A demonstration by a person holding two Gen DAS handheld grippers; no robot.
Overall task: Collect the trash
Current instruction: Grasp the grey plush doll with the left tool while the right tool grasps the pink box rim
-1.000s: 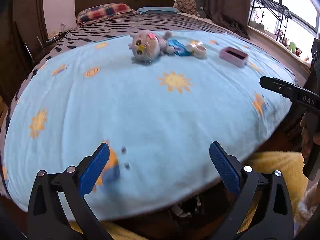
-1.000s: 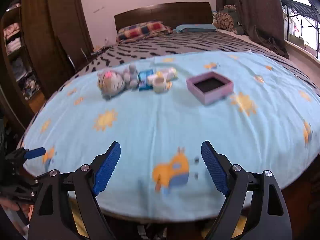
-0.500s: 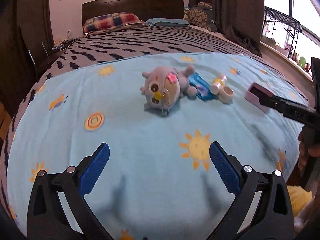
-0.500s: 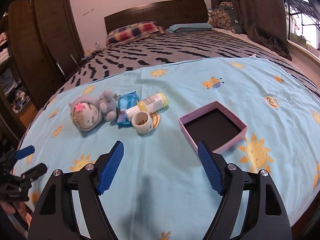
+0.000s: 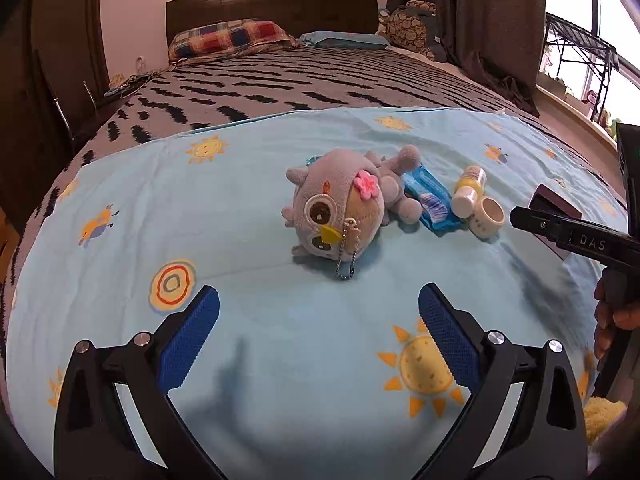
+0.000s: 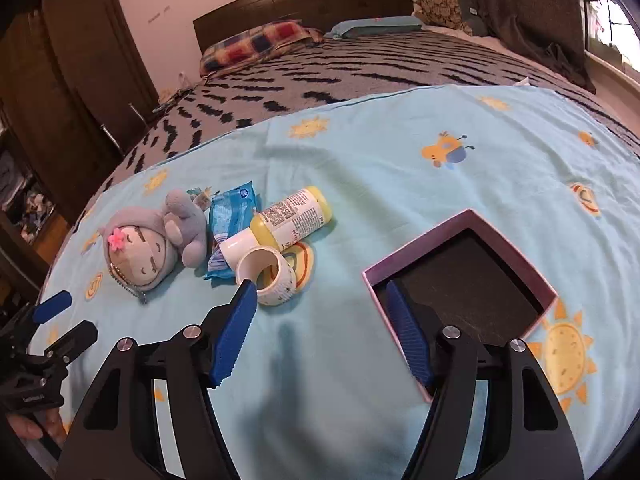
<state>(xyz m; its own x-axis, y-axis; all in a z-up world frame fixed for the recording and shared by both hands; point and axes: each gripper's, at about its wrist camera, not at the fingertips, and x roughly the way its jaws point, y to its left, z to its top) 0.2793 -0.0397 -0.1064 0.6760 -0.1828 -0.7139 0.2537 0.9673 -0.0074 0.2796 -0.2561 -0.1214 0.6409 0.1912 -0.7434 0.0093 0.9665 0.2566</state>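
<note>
1. Here the right gripper point(image 6: 320, 328) gapes wide and empty, its left pad beside the tape roll point(image 6: 267, 276).
2. The left gripper point(image 5: 318, 338) is also wide, short of the plush point(image 5: 340, 210).
3. Best straddle the roll's wall squarely, then carry it to the box point(image 6: 460, 280).

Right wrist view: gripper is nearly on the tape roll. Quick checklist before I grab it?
1. Right gripper open: ok.
2. Tape roll between its fingers: not ok, left finger only at the rim.
3. Roll free of the yellow bottle: not ok, touching.
4. Pink box empty, open side up: ok.
5. Left gripper open and clear of the plush toy: ok.
6. Roll's grip firmness: cannot tell.
</note>
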